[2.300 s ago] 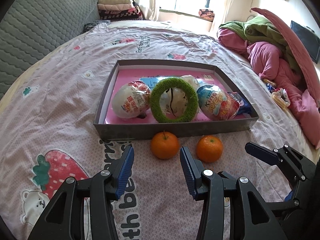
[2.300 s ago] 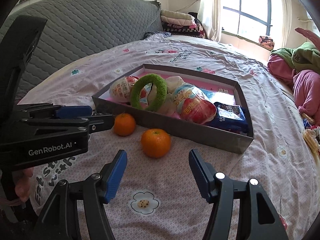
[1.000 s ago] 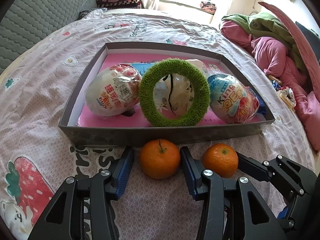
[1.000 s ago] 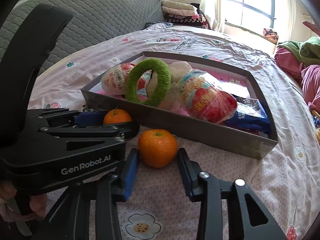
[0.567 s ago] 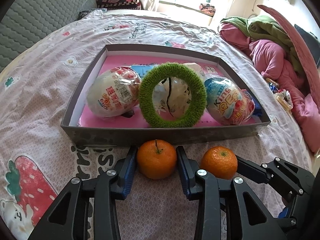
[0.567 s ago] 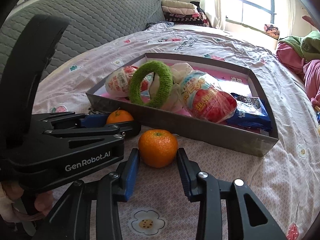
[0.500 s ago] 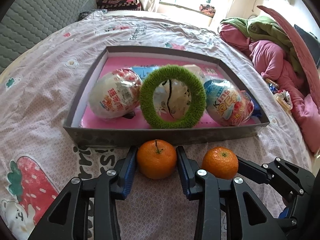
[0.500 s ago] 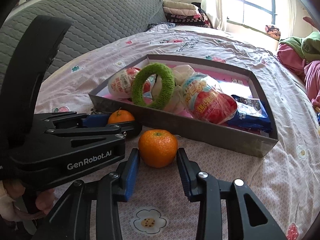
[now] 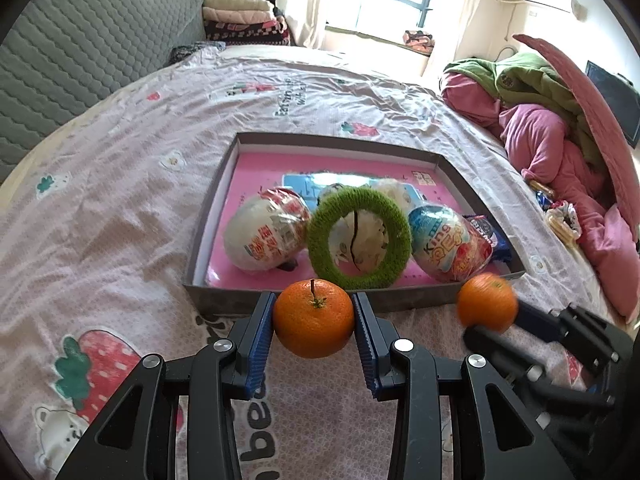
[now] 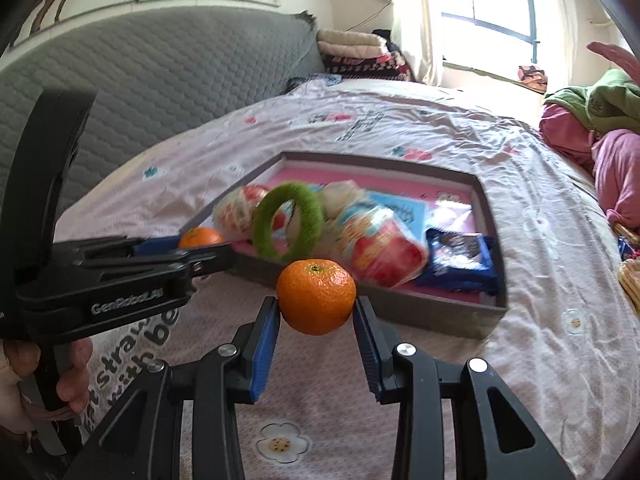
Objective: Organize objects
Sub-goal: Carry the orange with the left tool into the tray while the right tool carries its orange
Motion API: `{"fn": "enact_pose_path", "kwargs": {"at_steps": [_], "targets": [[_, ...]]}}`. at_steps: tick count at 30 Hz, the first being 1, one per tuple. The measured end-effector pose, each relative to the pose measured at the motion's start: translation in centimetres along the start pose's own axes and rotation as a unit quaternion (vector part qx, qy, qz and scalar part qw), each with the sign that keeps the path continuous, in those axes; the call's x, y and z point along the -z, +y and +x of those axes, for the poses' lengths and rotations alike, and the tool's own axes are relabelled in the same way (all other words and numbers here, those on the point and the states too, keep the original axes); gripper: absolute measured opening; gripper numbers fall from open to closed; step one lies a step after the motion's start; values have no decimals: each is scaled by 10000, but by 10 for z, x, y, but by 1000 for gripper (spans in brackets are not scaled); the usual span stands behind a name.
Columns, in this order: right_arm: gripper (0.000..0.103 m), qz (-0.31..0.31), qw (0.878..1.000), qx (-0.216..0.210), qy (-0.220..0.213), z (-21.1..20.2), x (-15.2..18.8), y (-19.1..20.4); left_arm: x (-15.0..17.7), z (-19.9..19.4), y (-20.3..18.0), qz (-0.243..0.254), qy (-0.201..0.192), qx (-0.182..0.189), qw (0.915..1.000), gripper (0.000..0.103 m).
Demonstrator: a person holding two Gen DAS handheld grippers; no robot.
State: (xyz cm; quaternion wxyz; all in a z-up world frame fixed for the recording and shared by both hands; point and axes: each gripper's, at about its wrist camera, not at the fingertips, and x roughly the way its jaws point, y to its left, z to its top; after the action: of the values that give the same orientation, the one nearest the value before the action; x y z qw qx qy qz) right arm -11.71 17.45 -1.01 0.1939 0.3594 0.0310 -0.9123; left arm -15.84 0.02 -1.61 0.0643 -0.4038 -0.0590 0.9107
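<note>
Left gripper (image 9: 314,322): closed on a round orange tangerine with a short brown stem (image 9: 313,318); blue ribbed pads press its two sides; fruit lifted clear of the bed.
Right gripper (image 10: 316,312): clamped on a second round orange tangerine with a green stem scar (image 10: 316,297), pads on both sides, also off the bedding.
Across views: in the left view the second fruit shows to the right, blurred, in the right gripper's fingers.
Shallow grey cardboard box with pink floor (image 9: 408,300): just ahead of both grippers, on the bed.
Box contents: fuzzy green ring (image 9: 359,236) standing on edge straight ahead of the left gripper; foil-wrapped white and red egg (image 9: 266,236) left of it; blue and red wrapped egg (image 9: 448,246) right of it.
Bed (image 9: 120,208): pink printed quilt beneath both grippers.
Person's hand (image 10: 24,384): grasps the left gripper's handle, far left of the right view.
</note>
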Motion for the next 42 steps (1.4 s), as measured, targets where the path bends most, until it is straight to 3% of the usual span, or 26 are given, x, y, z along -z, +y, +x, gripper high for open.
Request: {"fn": "enact_pose_path", "kwargs": {"at_steps": [14, 21, 42], "targets": [[38, 658, 9933, 692, -655, -34, -30, -73, -21, -15, 19, -33, -350, -265, 9990, 40], [39, 690, 9899, 928, -821, -41, -35, -87, -32, -16, 34, -152, -482, -319, 9982, 40], [39, 696, 9942, 818, -69, 7, -20, -83, -19, 36, 6, 76, -190, -125, 9997, 40]]}}
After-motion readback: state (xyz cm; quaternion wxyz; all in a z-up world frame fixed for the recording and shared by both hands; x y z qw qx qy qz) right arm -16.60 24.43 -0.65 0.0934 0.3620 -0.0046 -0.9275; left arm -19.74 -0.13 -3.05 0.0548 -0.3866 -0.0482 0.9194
